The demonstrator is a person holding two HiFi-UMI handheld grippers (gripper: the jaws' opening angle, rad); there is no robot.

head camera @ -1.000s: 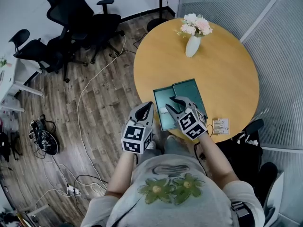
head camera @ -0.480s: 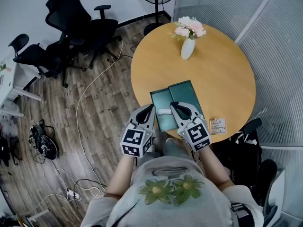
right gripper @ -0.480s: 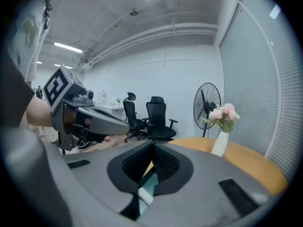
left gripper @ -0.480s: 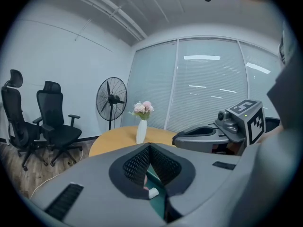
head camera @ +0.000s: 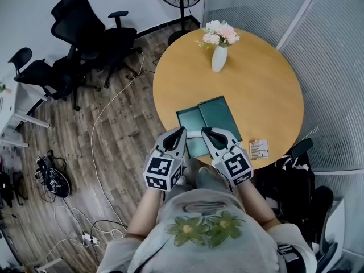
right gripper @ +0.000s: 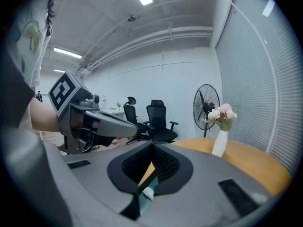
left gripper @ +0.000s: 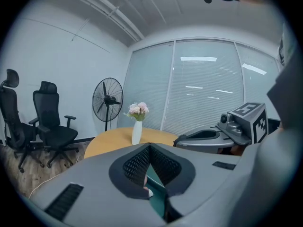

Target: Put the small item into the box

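Two grippers flank one target at the near edge of the table point(head camera: 256, 90). My left gripper point(head camera: 180, 132) has its jaws closed tip to tip. Its own view shows nothing between the pads, only a white piece visible through the slot beneath them. The small item point(head camera: 193, 134) lies in the left half of the open box point(head camera: 219, 114), close to that half's near wall and between the two sets of tips. Whether either tip touches it cannot be determined. The item is short, white and elongated. Its long axis runs left to right across my body, one end toward each gripper, roughly parallel to the box's near wall. No distinct head or tail end can be made out. My right gripper point(head camera: 205, 132) is likewise closed, with its pads meeting at the tips, nothing clamped, and the same white piece showing below its slot. Judgement: the closed tips bracket the item's two ends to nudge or steady it inside the compartment, not to lift it. The box's right half, presumably the lid, lies flat alongside, which leaves the compartment accessible.
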